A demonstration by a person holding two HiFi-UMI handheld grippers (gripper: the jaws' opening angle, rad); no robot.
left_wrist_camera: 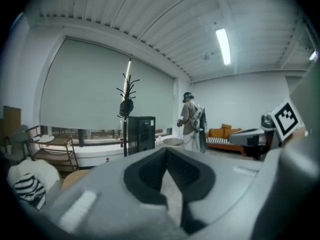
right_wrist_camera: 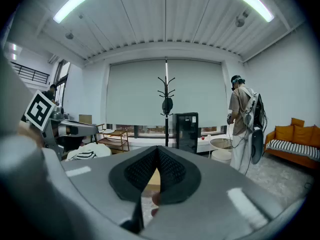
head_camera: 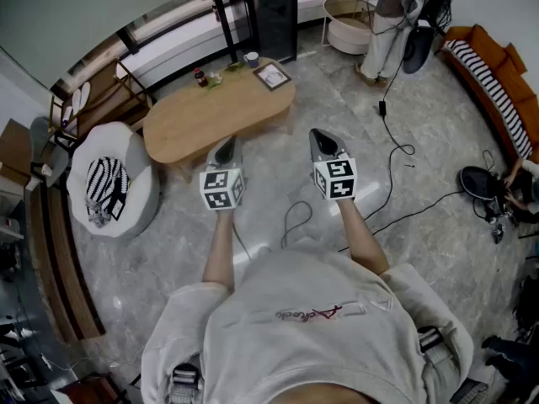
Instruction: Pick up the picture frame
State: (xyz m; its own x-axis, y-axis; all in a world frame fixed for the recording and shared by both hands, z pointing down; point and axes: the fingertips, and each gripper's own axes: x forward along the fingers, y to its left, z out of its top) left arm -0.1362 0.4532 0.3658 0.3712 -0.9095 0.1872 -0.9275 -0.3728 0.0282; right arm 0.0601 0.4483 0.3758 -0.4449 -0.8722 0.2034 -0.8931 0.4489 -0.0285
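Note:
The picture frame (head_camera: 272, 76) lies flat near the far right end of the oval wooden coffee table (head_camera: 219, 116). My left gripper (head_camera: 224, 149) hovers shut just in front of the table's near edge, holding nothing. My right gripper (head_camera: 322, 140) is shut too, a little to the right over the floor, and empty. In the left gripper view the jaws (left_wrist_camera: 167, 156) meet at the tips. The right gripper view shows its jaws (right_wrist_camera: 156, 154) closed, with a strip of table visible beyond them. Both grippers point roughly level toward the table, well short of the frame.
On the table's far edge stand a small bottle (head_camera: 200, 77) and a cup (head_camera: 251, 59). A white beanbag with a striped cloth (head_camera: 109, 188) sits left of the table. Another person (head_camera: 392, 23) stands at the back right. Cables (head_camera: 396, 154) trail over the floor; an orange sofa (head_camera: 497, 82) lines the right.

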